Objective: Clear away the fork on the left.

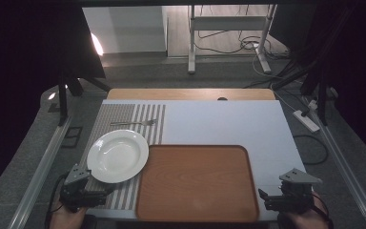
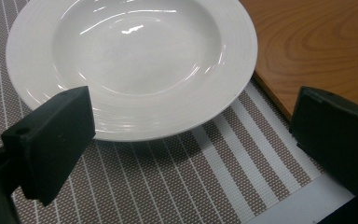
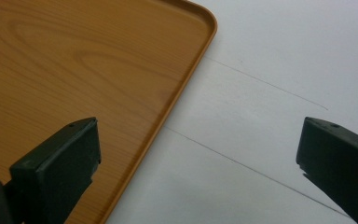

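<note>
The table (image 1: 228, 124) is carrying a tray (image 1: 198, 183) at its near edge, a mat (image 1: 124, 119) along its left edge bearing a plate (image 1: 117, 155) and fork (image 1: 133, 123), while the left gripper (image 1: 83, 188), released, is facing the plate and the right gripper (image 1: 288, 195), released, is hovering at the near right corner.

Wide-apart jaws frame the wooden tray's (image 3: 74, 60) corner beside the white tabletop (image 3: 270, 56).
</note>
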`<state>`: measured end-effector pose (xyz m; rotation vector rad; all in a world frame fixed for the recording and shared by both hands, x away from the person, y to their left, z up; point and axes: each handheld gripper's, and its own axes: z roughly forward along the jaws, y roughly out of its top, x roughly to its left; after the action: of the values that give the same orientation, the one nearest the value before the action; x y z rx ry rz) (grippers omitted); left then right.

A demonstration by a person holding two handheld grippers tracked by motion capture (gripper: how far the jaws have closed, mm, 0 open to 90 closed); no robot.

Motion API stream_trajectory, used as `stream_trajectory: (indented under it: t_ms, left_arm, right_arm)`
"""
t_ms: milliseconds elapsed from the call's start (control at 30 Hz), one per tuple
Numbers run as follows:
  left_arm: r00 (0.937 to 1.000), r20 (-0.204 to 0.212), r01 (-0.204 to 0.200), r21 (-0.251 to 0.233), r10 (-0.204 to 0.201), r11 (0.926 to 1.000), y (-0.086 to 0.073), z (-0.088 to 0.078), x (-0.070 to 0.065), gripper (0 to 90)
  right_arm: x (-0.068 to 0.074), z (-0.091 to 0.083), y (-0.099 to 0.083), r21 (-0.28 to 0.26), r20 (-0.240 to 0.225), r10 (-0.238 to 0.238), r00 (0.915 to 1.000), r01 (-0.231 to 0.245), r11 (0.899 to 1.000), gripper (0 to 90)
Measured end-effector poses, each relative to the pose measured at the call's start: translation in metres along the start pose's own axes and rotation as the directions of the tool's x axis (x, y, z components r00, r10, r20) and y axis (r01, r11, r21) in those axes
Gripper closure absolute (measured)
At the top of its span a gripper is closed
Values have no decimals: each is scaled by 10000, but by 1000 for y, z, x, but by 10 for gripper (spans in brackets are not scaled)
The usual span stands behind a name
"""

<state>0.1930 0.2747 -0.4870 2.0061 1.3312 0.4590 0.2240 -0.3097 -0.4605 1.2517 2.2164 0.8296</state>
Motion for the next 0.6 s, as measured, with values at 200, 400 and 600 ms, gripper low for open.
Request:
stream_trajectory:
  t_ms: [200, 400, 600]
  left_arm:
    - [10000, -21, 8, 82, -8, 10000, 0, 0, 0, 6]
    - [9999, 4, 101, 64, -101, 9999, 0, 0, 1, 3]
    - [9998, 58, 179, 56, -179, 9998, 0, 0, 2, 3]
  right_arm:
    - [0, 1, 1, -5, -124, 113, 9999, -113, 9999, 3]
    - [-2, 0, 1, 10, -263, 327, 9991, -327, 9995, 3]
    - [-2, 1, 1, 110, -358, 350, 9987, -347, 9993, 4]
